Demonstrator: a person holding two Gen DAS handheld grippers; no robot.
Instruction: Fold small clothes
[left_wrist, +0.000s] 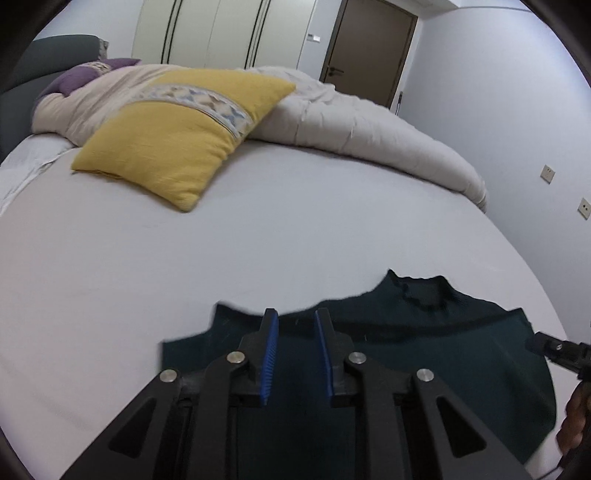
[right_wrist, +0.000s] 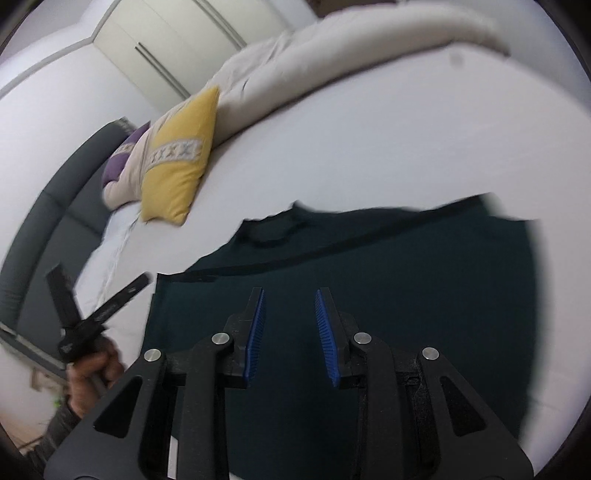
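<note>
The dark green top (left_wrist: 424, 354) is lying spread on the white bed (left_wrist: 258, 236), its collar (left_wrist: 424, 291) pointing toward the yellow cushion (left_wrist: 184, 136), and that top is our landmark. Off its left edge, the person's left hand (right_wrist: 92, 365) is gripping the handle of the left gripper (left_wrist: 295, 325), which is hovering over the top's left shoulder. Its blue-padded fingers (left_wrist: 271, 354) are standing a little apart, nothing pinched between them, just dark cloth lying below. Beyond the top, toward the headboard (right_wrist: 48, 221), the cushion is leaning on a rumpled cream duvet (left_wrist: 351, 122), with a purple pillow (left_wrist: 81, 77) tucked behind it. Moving right, the right gripper (right_wrist: 290, 306) is hanging over the middle of the top, jaws parted too, and empty; I'm seeing only fabric underneath the gap, no pad pressing on it. At the top's far right edge, the right hand (left_wrist: 572, 424) is showing just a sliver. Past the top, a brown door (left_wrist: 369, 48) is standing closed.
</note>
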